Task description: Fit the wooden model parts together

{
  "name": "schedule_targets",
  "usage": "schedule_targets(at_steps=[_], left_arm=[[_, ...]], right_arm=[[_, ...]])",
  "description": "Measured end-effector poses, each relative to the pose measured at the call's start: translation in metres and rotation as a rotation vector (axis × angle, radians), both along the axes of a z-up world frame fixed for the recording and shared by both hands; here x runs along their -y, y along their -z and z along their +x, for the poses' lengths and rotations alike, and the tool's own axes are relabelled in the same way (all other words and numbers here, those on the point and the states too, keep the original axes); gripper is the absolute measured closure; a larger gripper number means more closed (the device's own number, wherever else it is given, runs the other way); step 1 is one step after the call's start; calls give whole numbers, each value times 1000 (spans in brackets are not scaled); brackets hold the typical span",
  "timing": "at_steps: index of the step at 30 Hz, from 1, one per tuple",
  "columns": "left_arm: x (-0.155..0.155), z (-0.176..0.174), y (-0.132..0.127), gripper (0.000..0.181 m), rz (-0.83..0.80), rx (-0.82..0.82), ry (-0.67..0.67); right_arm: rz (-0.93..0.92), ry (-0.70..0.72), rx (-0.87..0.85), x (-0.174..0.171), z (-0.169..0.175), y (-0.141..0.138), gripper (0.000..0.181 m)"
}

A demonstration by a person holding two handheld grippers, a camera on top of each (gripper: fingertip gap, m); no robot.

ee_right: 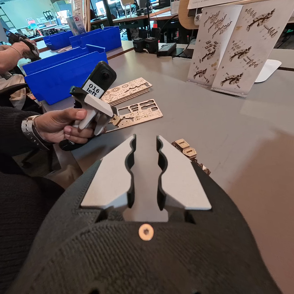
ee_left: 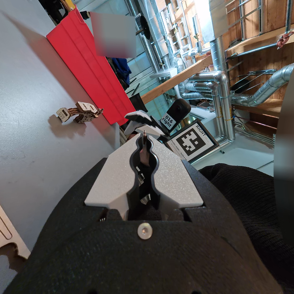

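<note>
My left gripper (ee_left: 144, 135) is shut on a small flat wooden part (ee_left: 144, 137), seen edge-on at the fingertips. In the right wrist view that gripper (ee_right: 114, 117) is held in a hand above the table's near edge, with the small wooden part (ee_right: 115, 121) in its tips. My right gripper (ee_right: 146, 138) is open and empty, low over the grey table (ee_right: 206, 120). The partly built wooden model (ee_right: 187, 148) lies just right of its right finger; it also shows in the left wrist view (ee_left: 82, 113). The right gripper shows farther off in the left wrist view (ee_left: 136, 121).
Wooden part sheets (ee_right: 140, 112) and a stack of them (ee_right: 127, 91) lie on the table ahead. An instruction sheet (ee_right: 229, 49) stands at the back right. Blue bins (ee_right: 63, 74) stand at the left, a red bin (ee_left: 89, 66) beside the model. Another person's hands (ee_right: 17, 49) are at far left. Left tips to right tips: about 6 cm.
</note>
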State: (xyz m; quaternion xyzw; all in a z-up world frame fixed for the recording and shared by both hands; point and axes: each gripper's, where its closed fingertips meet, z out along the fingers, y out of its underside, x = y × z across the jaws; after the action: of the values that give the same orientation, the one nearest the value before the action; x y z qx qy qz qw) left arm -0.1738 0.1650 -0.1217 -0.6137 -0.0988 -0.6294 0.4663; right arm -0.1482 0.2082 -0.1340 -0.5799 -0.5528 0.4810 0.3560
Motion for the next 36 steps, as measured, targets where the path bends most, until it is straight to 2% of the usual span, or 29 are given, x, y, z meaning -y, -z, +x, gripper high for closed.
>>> schedule_targets(at_steps=[36], left_arm=[[-1,-2,1,180,-14,25,-2]], right_arm=[[29,19,-2,-8,2,0,151]])
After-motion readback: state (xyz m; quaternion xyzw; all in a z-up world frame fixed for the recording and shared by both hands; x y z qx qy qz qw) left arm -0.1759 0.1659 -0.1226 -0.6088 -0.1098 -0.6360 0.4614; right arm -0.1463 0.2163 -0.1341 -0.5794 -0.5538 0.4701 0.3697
